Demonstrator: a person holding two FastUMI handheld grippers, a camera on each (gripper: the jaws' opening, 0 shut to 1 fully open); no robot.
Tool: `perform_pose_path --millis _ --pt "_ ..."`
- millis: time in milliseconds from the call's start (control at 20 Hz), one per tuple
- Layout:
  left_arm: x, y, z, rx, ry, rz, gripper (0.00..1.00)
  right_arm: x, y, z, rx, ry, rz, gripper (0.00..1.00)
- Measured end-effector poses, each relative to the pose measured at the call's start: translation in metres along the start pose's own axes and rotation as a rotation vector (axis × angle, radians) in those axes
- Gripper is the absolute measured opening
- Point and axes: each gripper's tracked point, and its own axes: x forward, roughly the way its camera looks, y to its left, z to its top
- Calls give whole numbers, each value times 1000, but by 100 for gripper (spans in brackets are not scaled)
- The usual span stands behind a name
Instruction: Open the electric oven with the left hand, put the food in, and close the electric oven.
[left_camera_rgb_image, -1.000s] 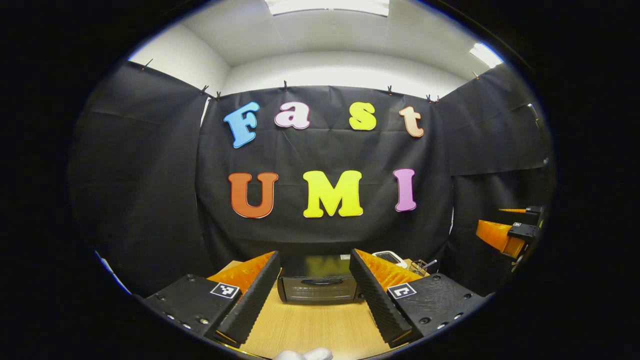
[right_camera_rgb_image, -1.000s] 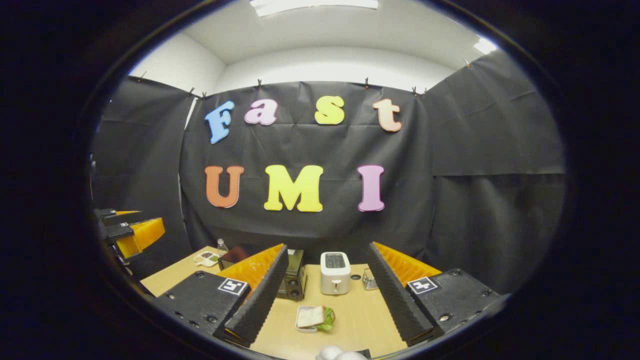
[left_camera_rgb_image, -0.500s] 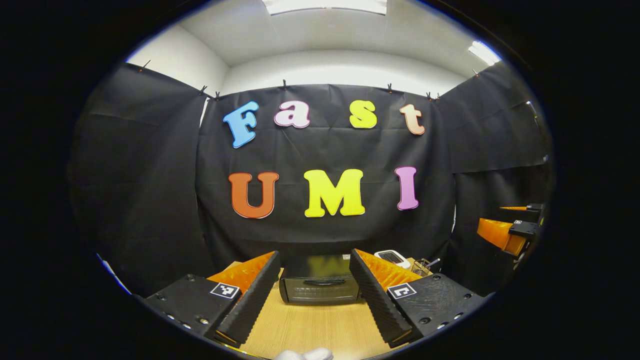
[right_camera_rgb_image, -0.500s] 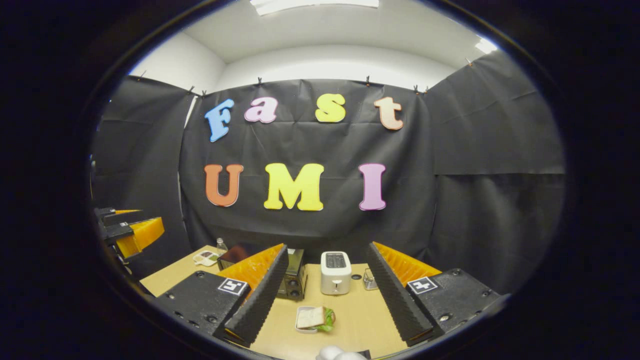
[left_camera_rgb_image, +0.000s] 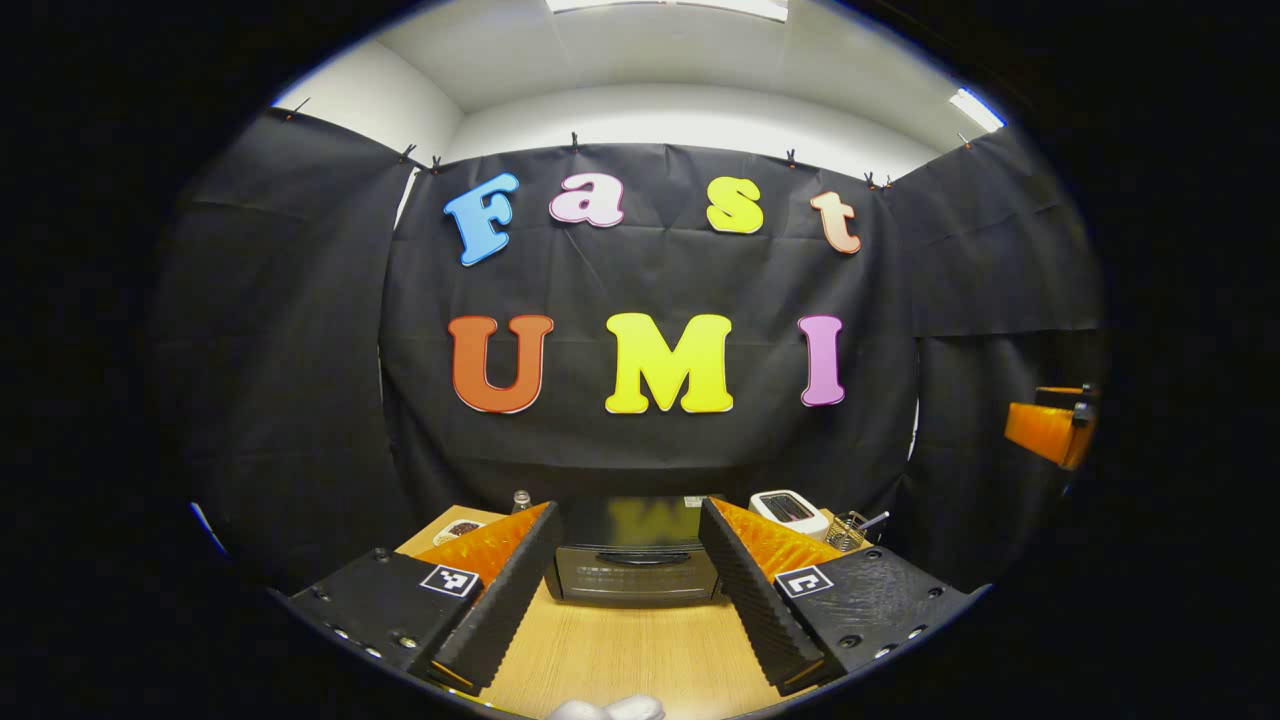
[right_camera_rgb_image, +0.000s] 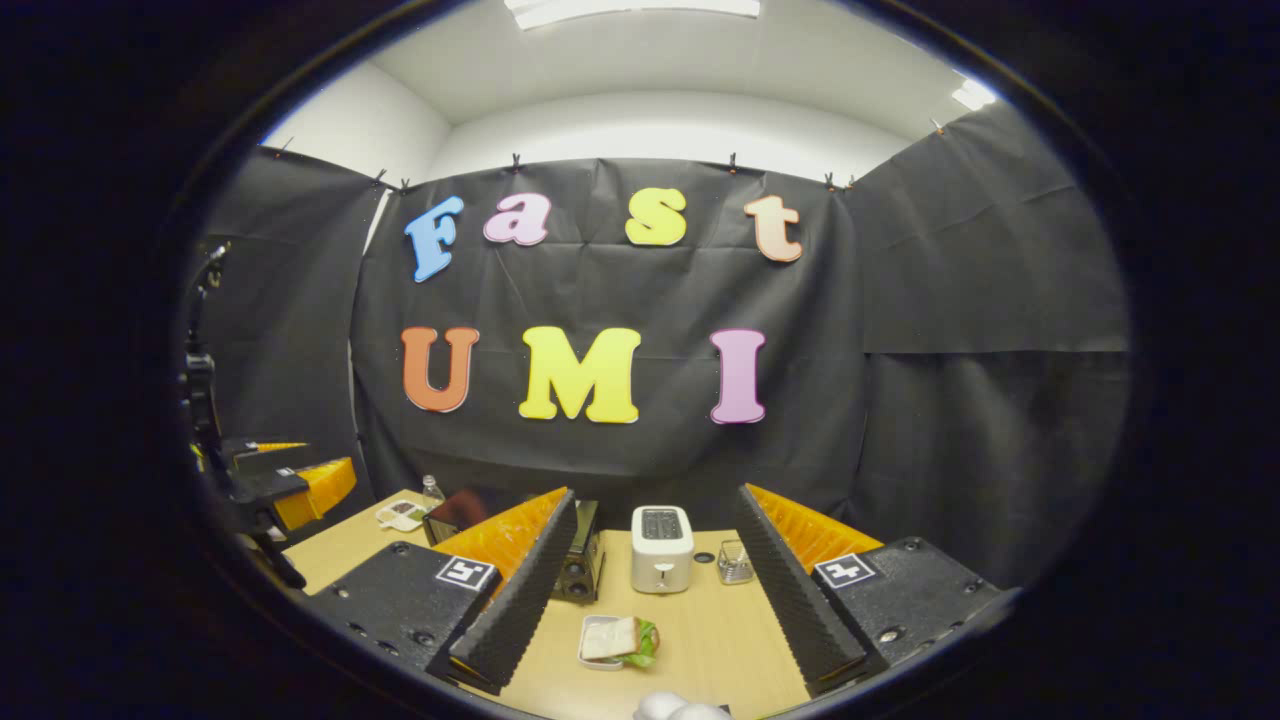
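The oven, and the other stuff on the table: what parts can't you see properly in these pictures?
- Electric oven: left gripper view, both sides hidden behind the left gripper's fingers; inside too dark to see.
- Oven knobs: right gripper view, the rest of the oven hidden behind the right gripper's finger.
- Sandwich filling: right gripper view, too small.
- Small dish contents: right gripper view, too small.

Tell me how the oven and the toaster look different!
The electric oven is dark and wide, while the toaster is white and tall. The oven has a door with a handle on its front, shut now; the toaster has slots open on top. Both stand on the wooden table near the back wall.
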Motion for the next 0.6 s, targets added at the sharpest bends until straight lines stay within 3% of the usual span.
perform_pose_path --millis 50,100,150,200,250,300,350,400,600 --pt "12 -1 -9 3 7 0 92 1 -4 1 -5 -4 -6 100" --pt "25 -3 -18 4 16 -1 92 3 -9 2 -12 -5 -14 91" --pt "37 -4 -28 3 37 1 92 4 -15 2 -21 -6 -22 100" --pt "50 -8 -37 -3 45 -4 92 4 -20 2 -32 -5 -33 91" --pt "63 -9 -44 -10 52 -2 92 5 -25 1 -41 -4 -41 100" --pt "77 -11 -53 -6 68 -4 92 6 -31 1 -48 -3 -51 91" --pt "91 -12 -63 0 79 -4 92 7 -35 0 -53 -5 -54 100" --pt "105 -14 -71 4 99 -6 92 8 -38 0 -53 -8 -57 91" --pt "160 -15 -118 4 188 3 92 13 -51 -11 -64 7 -77 92"
